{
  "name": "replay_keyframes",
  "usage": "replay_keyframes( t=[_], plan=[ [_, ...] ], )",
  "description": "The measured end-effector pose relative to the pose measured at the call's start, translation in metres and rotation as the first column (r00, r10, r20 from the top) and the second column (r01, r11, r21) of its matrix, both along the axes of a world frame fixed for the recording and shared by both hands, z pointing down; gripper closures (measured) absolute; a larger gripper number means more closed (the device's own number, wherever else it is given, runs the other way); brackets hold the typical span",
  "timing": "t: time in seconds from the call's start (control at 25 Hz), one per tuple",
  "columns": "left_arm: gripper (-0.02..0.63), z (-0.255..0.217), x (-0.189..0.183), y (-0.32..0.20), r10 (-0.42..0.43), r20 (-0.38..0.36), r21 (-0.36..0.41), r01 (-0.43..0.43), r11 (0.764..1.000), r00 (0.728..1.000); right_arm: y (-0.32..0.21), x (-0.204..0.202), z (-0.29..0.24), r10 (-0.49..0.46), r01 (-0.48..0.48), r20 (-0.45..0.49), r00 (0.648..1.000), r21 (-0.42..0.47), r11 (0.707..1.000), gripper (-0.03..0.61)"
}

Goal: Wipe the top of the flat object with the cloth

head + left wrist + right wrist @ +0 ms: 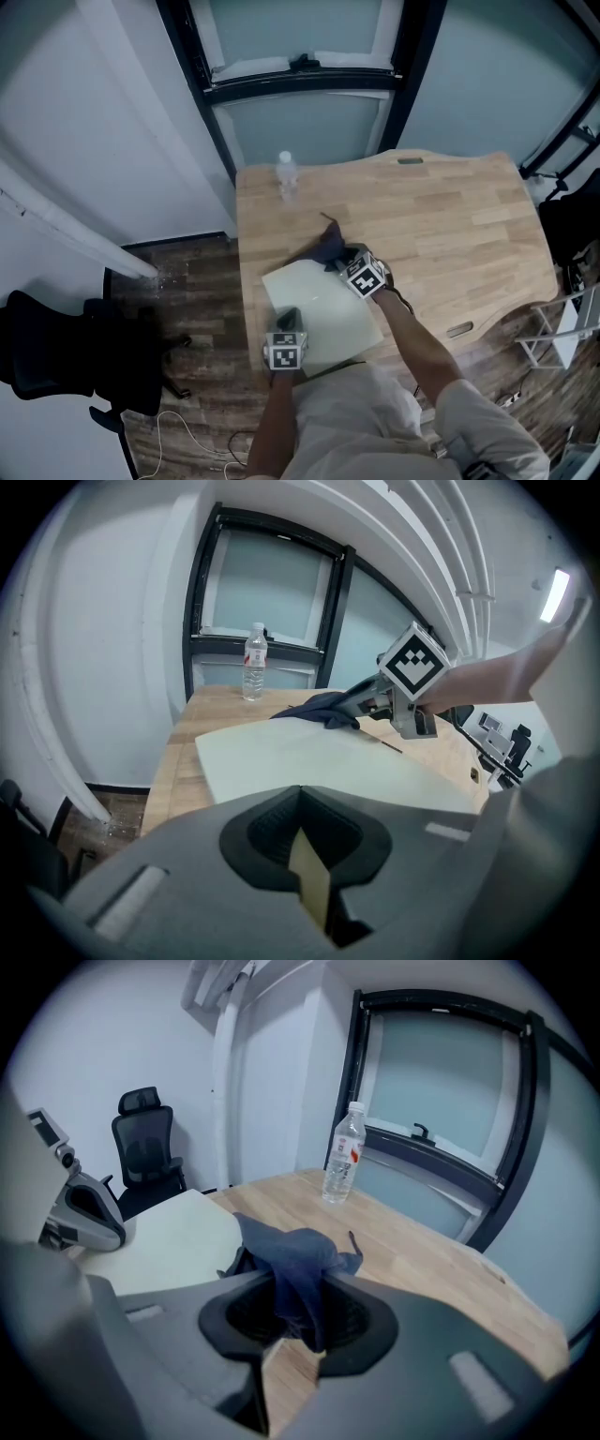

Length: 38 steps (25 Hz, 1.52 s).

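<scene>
While the left tool (289,319) pinches the pale board (314,295), the right tool (343,262) clamps the blue cloth (328,249) at its far corner. Wiping seems barely begun.

Your right gripper (345,262) hid part of the cloth (328,251); your left gripper (289,319) covered the board (323,295) edge, lower centre.

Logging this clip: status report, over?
Left gripper clamped on pale board, near edge. Right gripper holds blue cloth at its far corner. Water bottle stands clear.
</scene>
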<state>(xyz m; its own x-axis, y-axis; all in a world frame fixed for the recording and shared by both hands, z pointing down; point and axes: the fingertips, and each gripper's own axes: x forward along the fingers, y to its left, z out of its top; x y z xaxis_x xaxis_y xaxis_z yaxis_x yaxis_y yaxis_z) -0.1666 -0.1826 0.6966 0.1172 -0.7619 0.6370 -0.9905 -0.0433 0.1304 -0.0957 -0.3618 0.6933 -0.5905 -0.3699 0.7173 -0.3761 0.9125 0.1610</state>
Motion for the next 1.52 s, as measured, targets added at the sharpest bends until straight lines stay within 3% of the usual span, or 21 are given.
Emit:
replay_keyframes(
  t=[0.6, 0.92, 1.08, 1.52],
  plan=[
    [0.606, 0.008, 0.002, 0.004, 0.029, -0.025, 0.002, -0.029, 1.000, 0.999, 0.053, 0.029, 0.004, -0.126, 0.142, -0.113, 0.986, 0.146, 0.979, 0.480],
    [0.606, 0.011, -0.002, 0.002, 0.053, -0.030, 0.002, -0.053, 0.999, 0.998, 0.067, 0.038, 0.006, -0.071, 0.084, -0.088, 0.994, 0.156, 0.984, 0.485],
    [0.606, 0.006, -0.003, 0.000, 0.053, -0.038, 0.007, -0.053, 0.999, 0.998, 0.070, 0.027, 0.006, -0.106, 0.129, -0.129, 0.986, 0.185, 0.974, 0.485],
    [0.606, 0.011, 0.000, 0.000, 0.067, -0.011, 0.019, -0.067, 0.998, 0.998, 0.106, -0.027, 0.008, -0.252, 0.273, -0.125, 0.960, 0.210, 0.939, 0.486]
  ],
)
